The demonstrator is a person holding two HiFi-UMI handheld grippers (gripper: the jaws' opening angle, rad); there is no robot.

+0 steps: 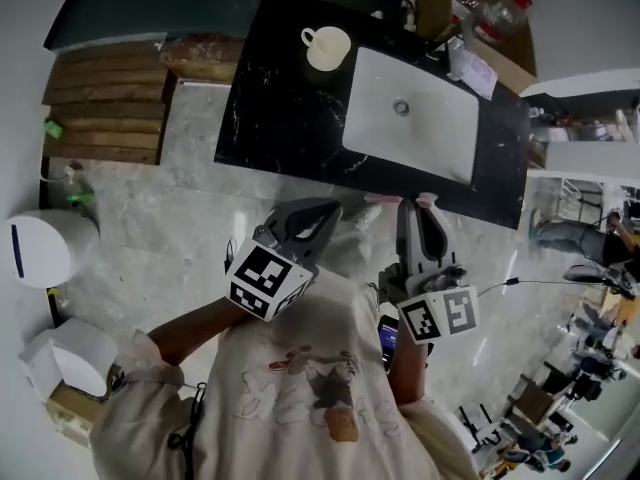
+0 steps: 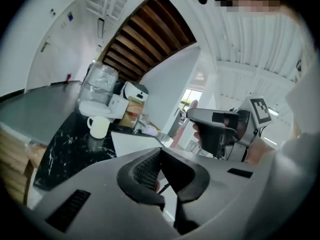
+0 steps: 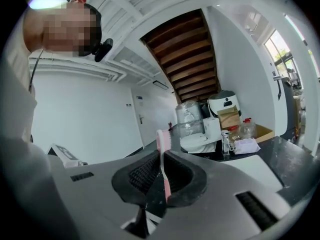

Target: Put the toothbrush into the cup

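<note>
While the right hand-held gripper [image 3: 162, 153] pinched a pink plastic toothbrush [image 3: 161, 137] and the left hand-held gripper [image 2: 160, 155] sat pressed together, empty, the cream ceramic cup [image 1: 328, 48] at twelve o'clock stood well apart, unfilled.

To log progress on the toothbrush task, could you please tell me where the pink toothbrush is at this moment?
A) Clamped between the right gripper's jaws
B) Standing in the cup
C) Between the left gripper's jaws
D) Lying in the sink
A: the right gripper view shows the pink toothbrush upright between the jaws of the right gripper, while the cup stands apart on the black counter.
</note>
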